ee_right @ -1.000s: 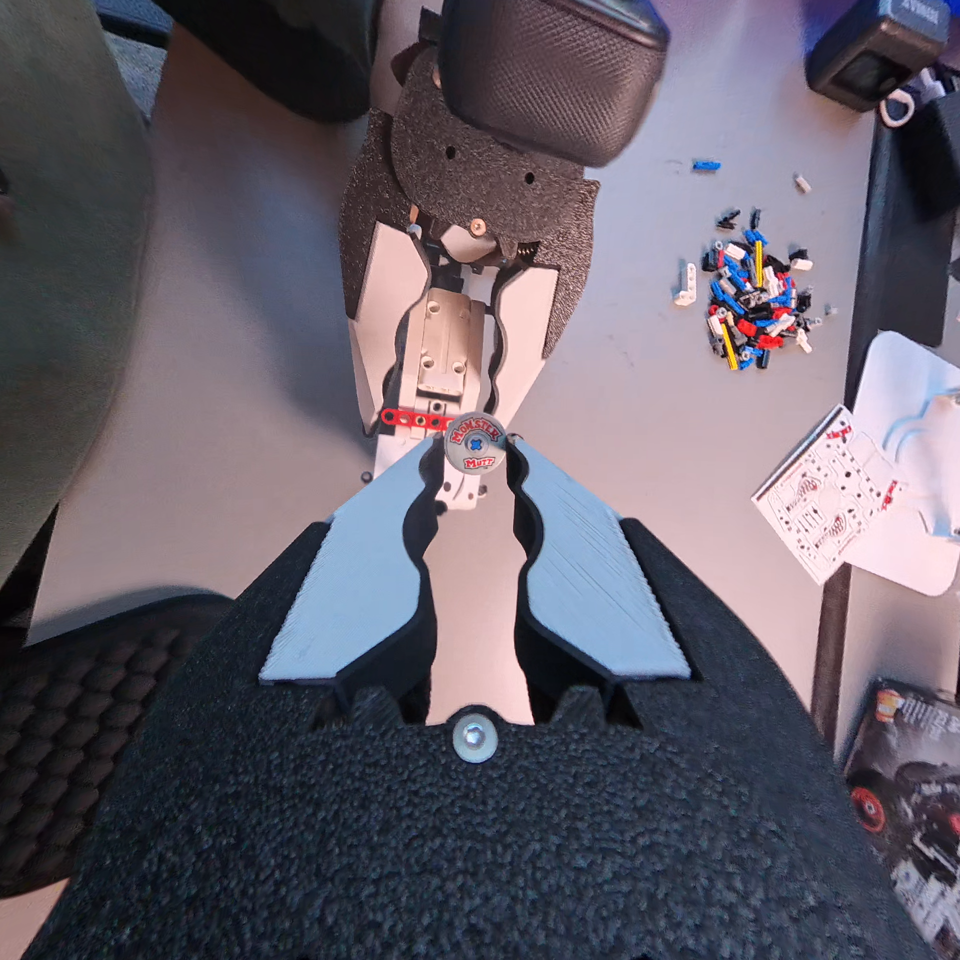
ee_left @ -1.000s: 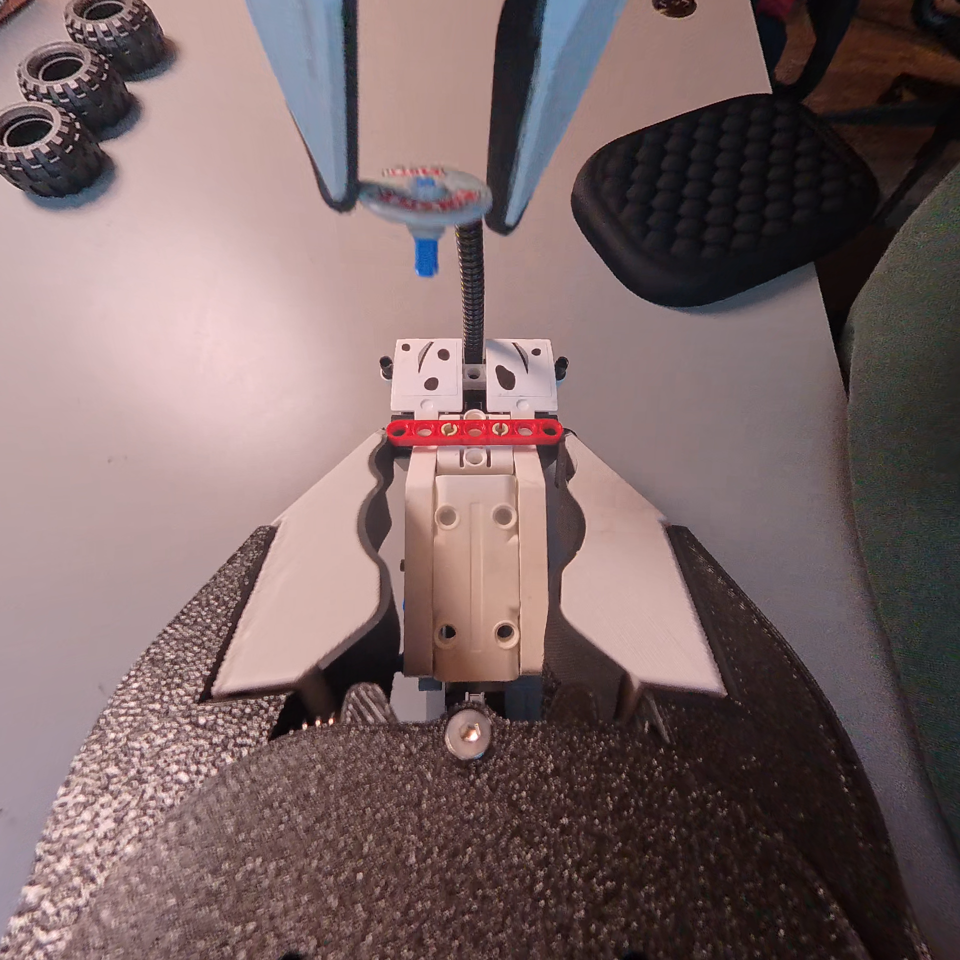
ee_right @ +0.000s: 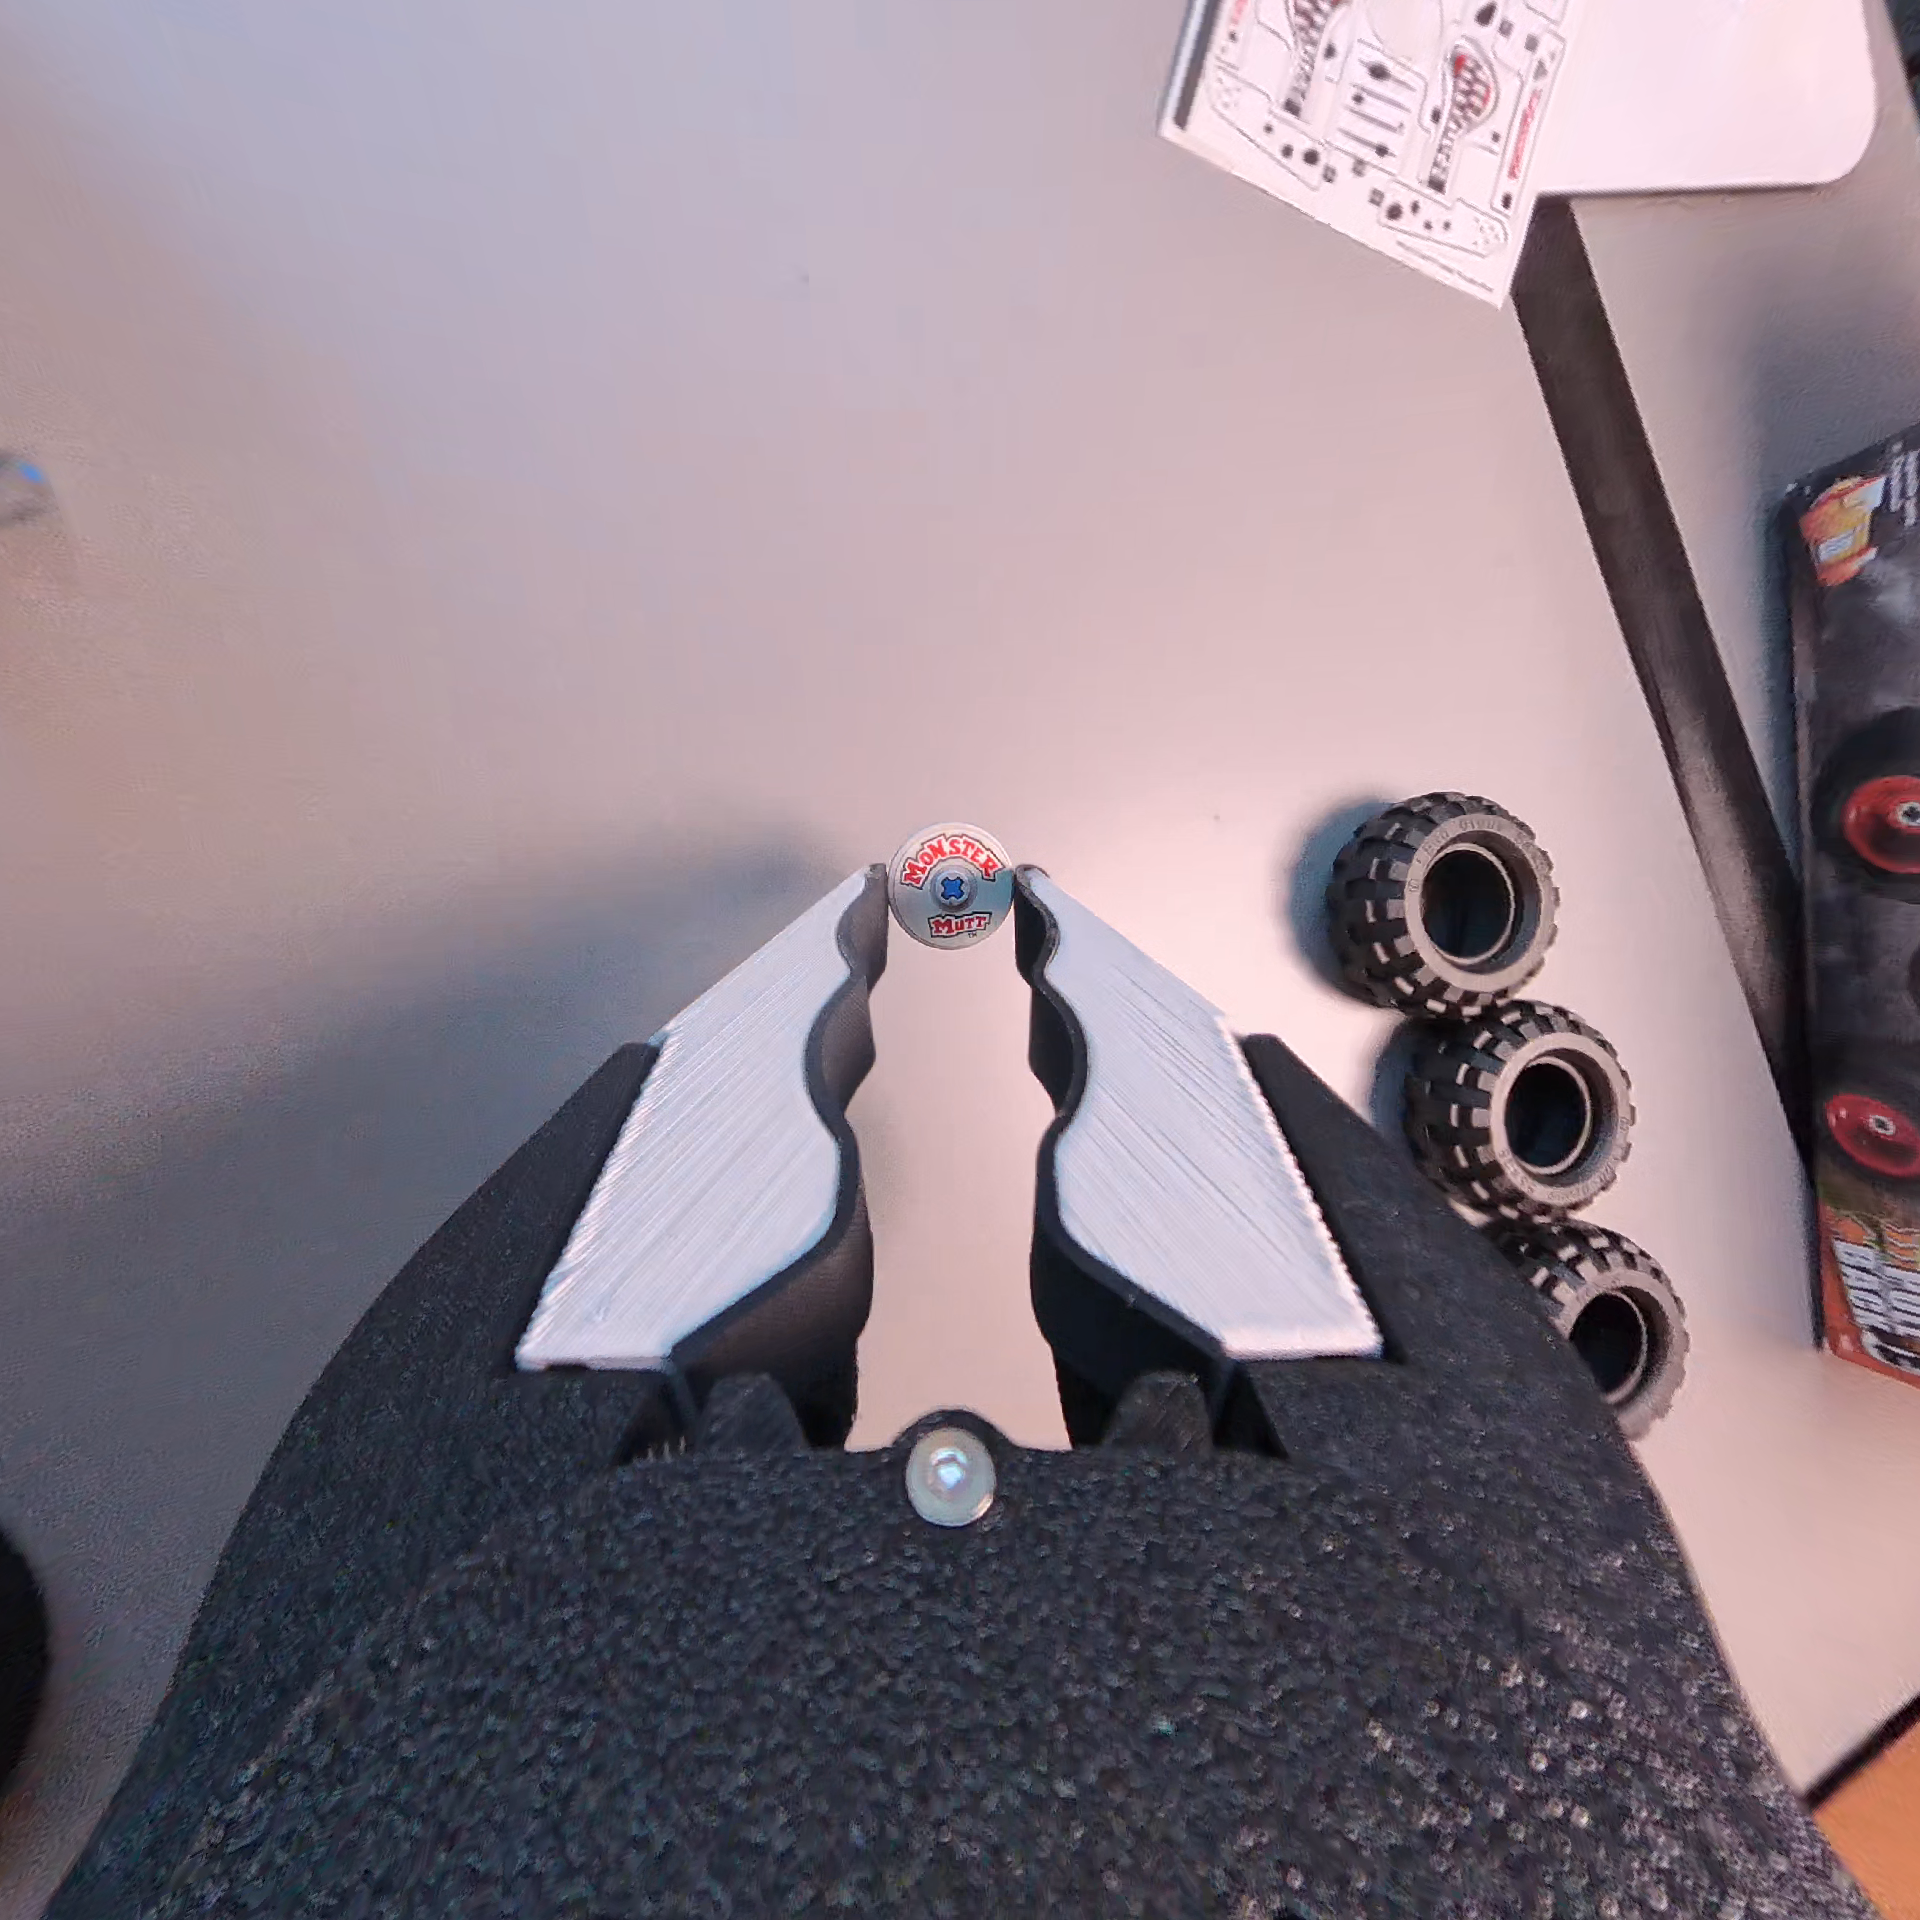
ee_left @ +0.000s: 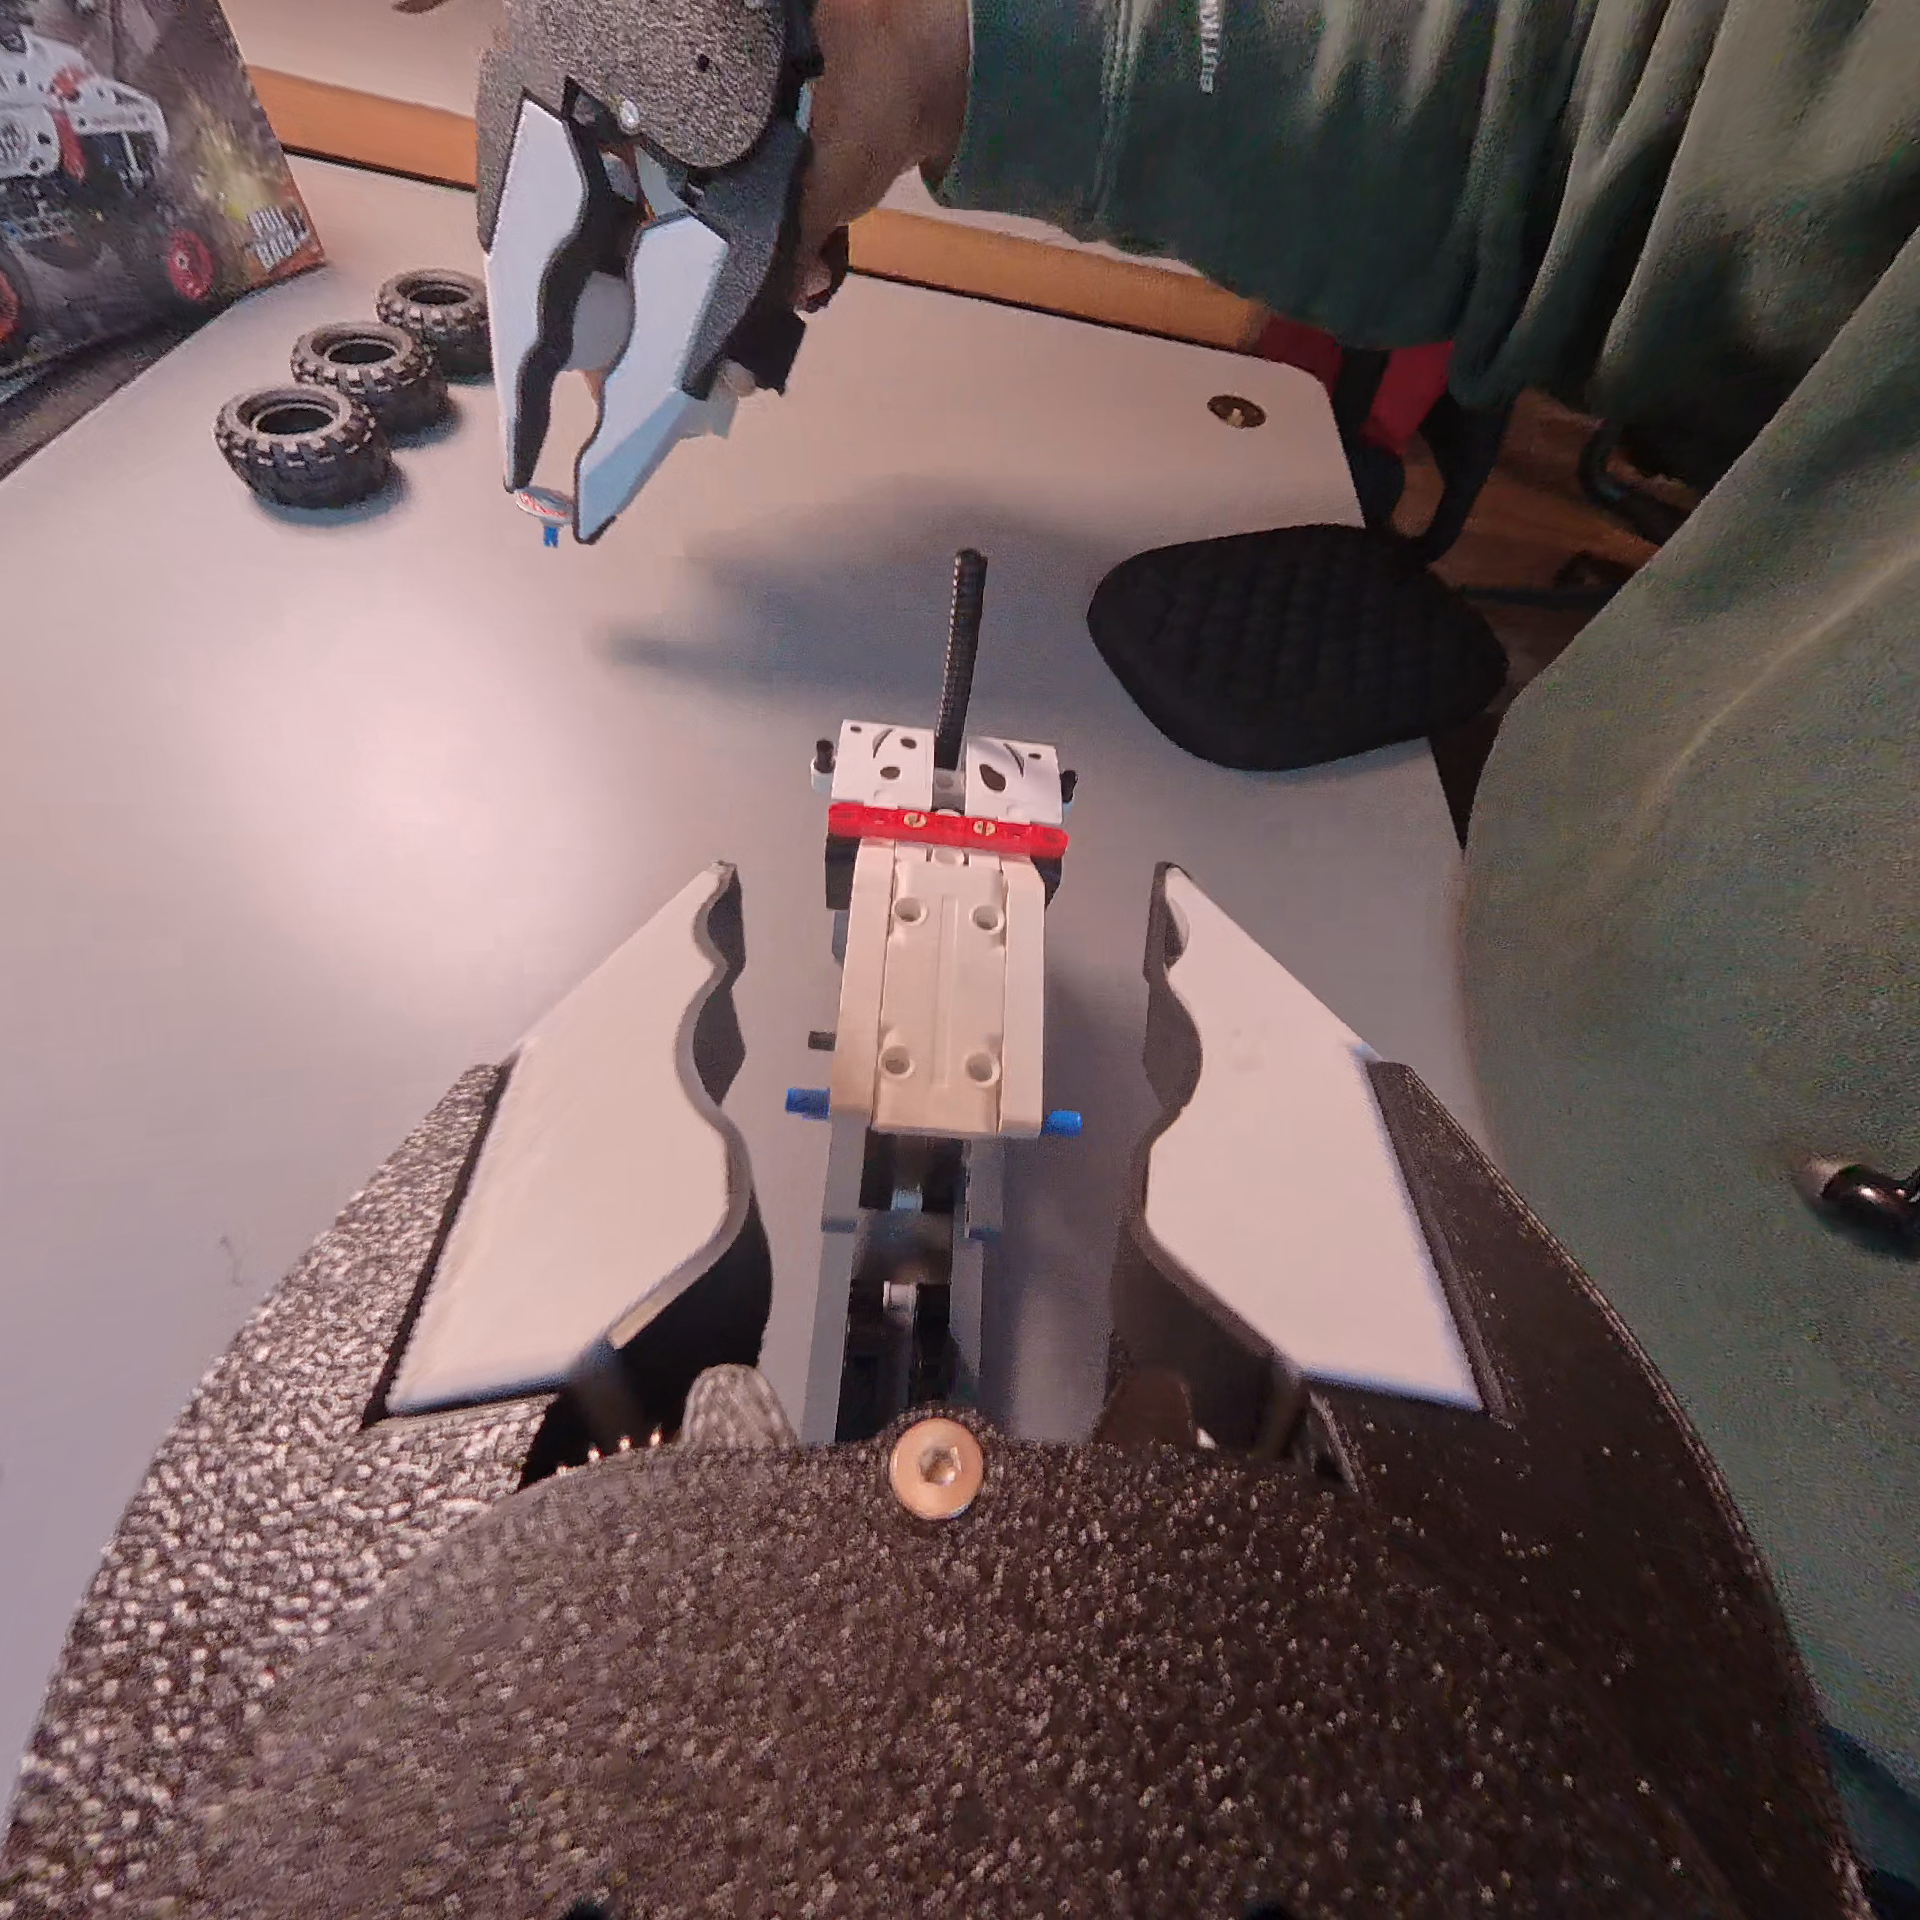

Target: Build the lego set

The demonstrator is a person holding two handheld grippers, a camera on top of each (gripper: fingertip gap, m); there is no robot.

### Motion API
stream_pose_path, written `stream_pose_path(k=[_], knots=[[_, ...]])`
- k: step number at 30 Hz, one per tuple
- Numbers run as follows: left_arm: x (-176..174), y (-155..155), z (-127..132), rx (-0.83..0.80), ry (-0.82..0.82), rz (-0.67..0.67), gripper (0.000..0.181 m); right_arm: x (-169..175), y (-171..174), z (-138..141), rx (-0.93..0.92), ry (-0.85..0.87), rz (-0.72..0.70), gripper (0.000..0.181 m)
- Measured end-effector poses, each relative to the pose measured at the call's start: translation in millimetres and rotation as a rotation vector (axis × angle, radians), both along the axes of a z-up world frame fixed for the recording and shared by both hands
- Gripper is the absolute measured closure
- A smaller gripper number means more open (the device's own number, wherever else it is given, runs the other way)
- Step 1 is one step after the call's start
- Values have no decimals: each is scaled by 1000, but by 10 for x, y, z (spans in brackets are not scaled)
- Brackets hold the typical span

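The partly built Lego model [ee_left: 940, 1018], with a white and tan body, a red beam [ee_left: 945, 826] and a black ribbed hose [ee_left: 961, 644] sticking up, sits on the grey table [ee_left: 312, 831]. My left gripper [ee_left: 942, 873] is open, with a finger on each side of the model and a gap to both. My right gripper [ee_right: 948, 883] is shut on a small round printed disc [ee_right: 951, 902] with a blue pin. In the left wrist view the right gripper [ee_left: 556, 509] hangs above the table, left of and beyond the hose, holding the disc [ee_left: 543, 506].
Three black tyres [ee_right: 1512, 1112] lie in a row near the set's box [ee_right: 1860, 935]; they also show in the left wrist view [ee_left: 358, 364]. A sticker sheet [ee_right: 1361, 114] lies at the far right. A black padded armrest [ee_left: 1299, 644] and a person's green sleeve [ee_left: 1455, 135] are at the right. One gripper's finger ends stand about 25 cm off the other's.
My left gripper has opened and let go of the model, which now sits between its fingers. My right gripper has carried the disc away from the hose top, toward the tyres.
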State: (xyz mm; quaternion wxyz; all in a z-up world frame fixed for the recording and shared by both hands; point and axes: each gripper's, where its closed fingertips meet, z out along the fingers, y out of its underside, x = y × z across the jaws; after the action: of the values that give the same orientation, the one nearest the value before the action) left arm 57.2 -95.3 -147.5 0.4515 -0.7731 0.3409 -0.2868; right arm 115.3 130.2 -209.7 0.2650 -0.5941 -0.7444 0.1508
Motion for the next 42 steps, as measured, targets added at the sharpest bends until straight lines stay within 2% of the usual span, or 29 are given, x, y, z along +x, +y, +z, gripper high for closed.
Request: stream_pose_path(k=[6,11,14,17,20,23,26,28,31,34,36,38,42], knots=[[-14,-114,-264,-28,56,-18,96,-513,402,-170,-5,82,-96,157],[0,-69,-344,1,83,-9,116,-946,803,-210,53,114,-235,157],[6,-18,-328,32,59,16,134,-1013,849,-315,38,62,-265,157],[13,-2,-327,42,54,21,134,-992,834,-318,5,55,-290,157],[18,7,-325,48,44,17,134,-978,819,-306,-18,75,-299,148],[18,8,-325,52,38,17,134,-962,759,-176,-9,118,-281,141],[17,4,-326,62,49,16,134,-943,523,118,-47,193,-212,137],[18,-7,-327,68,57,8,128,-900,236,368,-82,241,-128,137],[48,-24,-318,61,42,-4,124,-774,-436,741,-188,281,46,136],[68,-7,-304,77,46,2,123,-547,-1265,951,-300,224,258,120],[74,17,-289,86,43,17,124,-409,-1696,910,-282,146,369,111],[72,38,-283,92,47,31,125,-358,-1925,718,-199,64,414,105],[64,73,-286,110,69,58,128,-369,-2016,342,-84,-58,429,101]])
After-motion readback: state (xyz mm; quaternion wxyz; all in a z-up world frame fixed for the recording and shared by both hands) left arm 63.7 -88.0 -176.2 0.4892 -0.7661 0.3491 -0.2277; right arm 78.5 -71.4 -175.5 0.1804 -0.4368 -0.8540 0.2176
